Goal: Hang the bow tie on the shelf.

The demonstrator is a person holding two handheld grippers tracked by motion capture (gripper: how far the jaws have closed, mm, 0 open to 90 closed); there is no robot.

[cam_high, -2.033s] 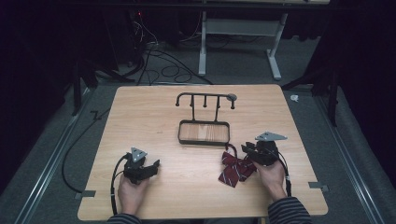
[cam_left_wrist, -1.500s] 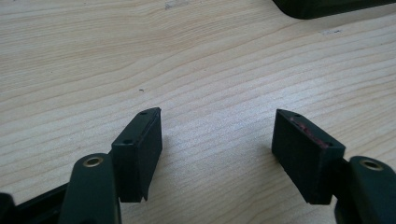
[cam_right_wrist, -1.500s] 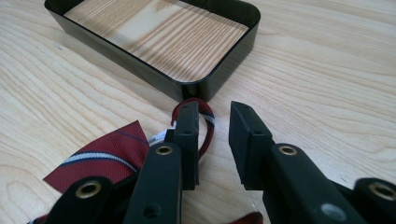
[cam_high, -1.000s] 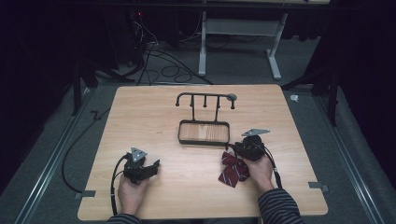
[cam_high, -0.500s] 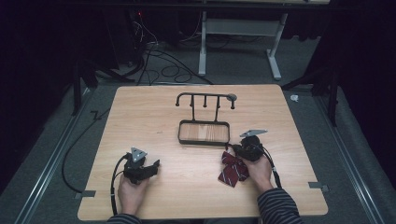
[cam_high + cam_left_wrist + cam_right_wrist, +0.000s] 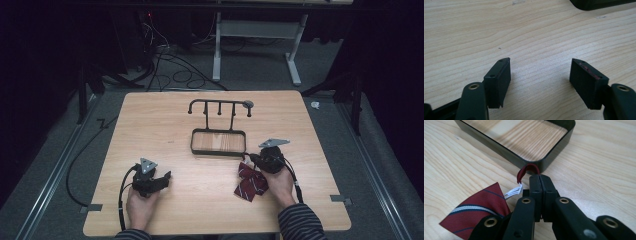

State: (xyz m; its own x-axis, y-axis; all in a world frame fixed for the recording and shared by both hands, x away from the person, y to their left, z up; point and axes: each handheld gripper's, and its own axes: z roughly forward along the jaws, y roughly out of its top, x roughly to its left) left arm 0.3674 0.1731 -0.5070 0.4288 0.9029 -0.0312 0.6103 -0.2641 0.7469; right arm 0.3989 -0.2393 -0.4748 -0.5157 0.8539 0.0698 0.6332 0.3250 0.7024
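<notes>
bow tie [image 6: 251,182] lower right of centre on table [image 6: 165,125], beside rack tray [image 6: 218,151] | soft, light, floppy; best held by strap loop [image 6: 527,170] | right gripper [image 6: 540,182] clenched on strap loop | left gripper [image 6: 540,72] released, empty

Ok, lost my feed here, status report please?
Right gripper shut on bow tie's loop. Left gripper open, idle. Bow tie on table, rack tray just ahead.

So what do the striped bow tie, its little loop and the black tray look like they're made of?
Bow tie: woven fabric, maroon with white and navy stripes, slight sheen. Loop: narrow maroon fabric band, pinched in the right gripper. Tray: thin black wall, probably painted metal, semi-gloss; its floor shows wood grain.
</notes>
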